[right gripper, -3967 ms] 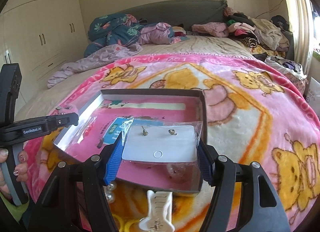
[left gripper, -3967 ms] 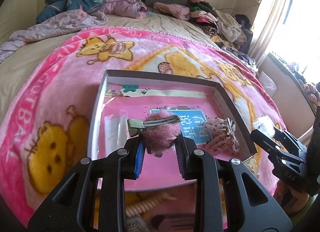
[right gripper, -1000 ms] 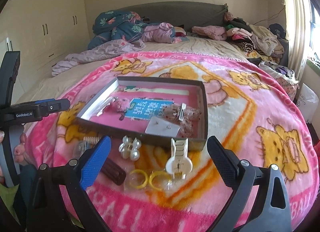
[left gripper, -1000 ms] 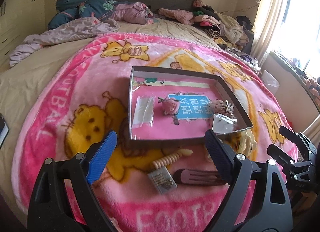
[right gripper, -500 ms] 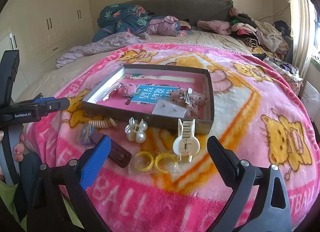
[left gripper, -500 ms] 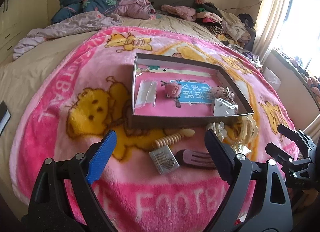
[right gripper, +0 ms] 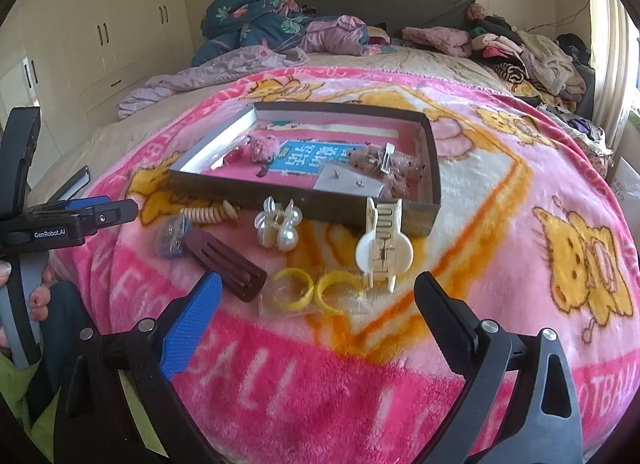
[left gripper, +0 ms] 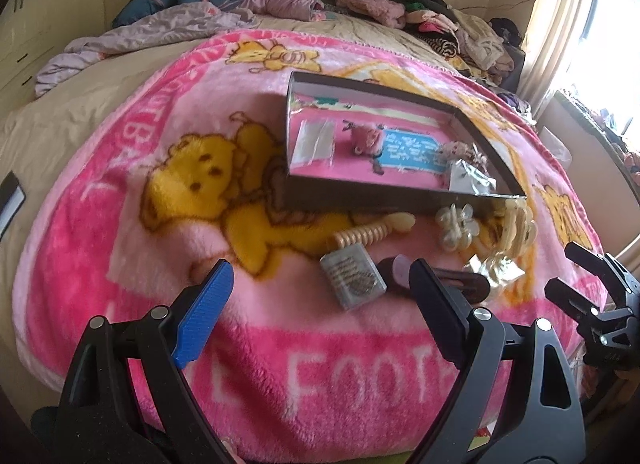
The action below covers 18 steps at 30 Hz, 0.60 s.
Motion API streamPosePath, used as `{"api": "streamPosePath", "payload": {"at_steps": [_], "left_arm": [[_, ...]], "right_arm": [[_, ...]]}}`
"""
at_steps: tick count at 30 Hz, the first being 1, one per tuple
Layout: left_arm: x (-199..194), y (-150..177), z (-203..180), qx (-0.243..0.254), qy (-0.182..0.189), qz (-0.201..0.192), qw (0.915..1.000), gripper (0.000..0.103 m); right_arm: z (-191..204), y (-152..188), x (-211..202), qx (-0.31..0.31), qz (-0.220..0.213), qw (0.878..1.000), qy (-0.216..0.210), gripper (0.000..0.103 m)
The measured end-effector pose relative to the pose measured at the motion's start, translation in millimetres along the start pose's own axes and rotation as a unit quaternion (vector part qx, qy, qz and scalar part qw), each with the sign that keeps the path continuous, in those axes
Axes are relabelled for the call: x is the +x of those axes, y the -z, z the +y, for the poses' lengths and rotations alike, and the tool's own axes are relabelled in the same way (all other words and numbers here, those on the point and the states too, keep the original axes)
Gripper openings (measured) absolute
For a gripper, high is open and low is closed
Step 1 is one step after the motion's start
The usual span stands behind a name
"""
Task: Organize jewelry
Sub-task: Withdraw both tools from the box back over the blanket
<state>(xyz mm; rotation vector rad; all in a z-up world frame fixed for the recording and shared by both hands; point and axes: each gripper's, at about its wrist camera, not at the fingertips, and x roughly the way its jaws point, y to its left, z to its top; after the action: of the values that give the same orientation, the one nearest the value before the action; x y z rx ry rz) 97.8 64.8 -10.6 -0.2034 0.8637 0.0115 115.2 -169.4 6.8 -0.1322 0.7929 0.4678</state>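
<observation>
A shallow grey box (left gripper: 360, 202) (right gripper: 280, 200) with a pink floor lies on the pink blanket; inside are a fluffy pink clip (left gripper: 366, 136) (right gripper: 262, 146), an earring card (right gripper: 346, 182) and a netted clip (right gripper: 384, 164). Loose in front of the box lie a beige spiral tie (left gripper: 370, 232) (right gripper: 208, 214), a small grey packet (left gripper: 352, 276), a brown hair clip (right gripper: 226, 262), a pearl clip (left gripper: 456, 226) (right gripper: 278, 226), a white claw clip (right gripper: 384, 242) and yellow rings (right gripper: 310, 290). My left gripper (left gripper: 320, 284) and right gripper (right gripper: 316, 298) both stand open and empty above these.
Heaps of clothes and bedding (right gripper: 280, 30) cover the far side of the bed. White wardrobes (right gripper: 96, 32) stand at the left, a curtained window (left gripper: 592, 32) at the right. A person's hand (right gripper: 38, 296) holds the left gripper at the blanket's near edge.
Both grippers released their items into the box, opened wide and drew back. Over the last second both sank lower, toward the loose items in front of the box.
</observation>
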Motion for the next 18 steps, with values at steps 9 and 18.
{"api": "streamPosePath", "payload": {"at_steps": [9,18], "left_arm": [[7,19,9,-0.005,-0.009,0.022,0.9997,0.080],[18,28,-1,0.010,-0.003,0.038,0.9992,0.080]], "right_arm": [[-7,10,4,0.002,0.014,1.000,0.005,0.094],[-19,23,11,0.014,0.030,0.999,0.008,0.094]]}}
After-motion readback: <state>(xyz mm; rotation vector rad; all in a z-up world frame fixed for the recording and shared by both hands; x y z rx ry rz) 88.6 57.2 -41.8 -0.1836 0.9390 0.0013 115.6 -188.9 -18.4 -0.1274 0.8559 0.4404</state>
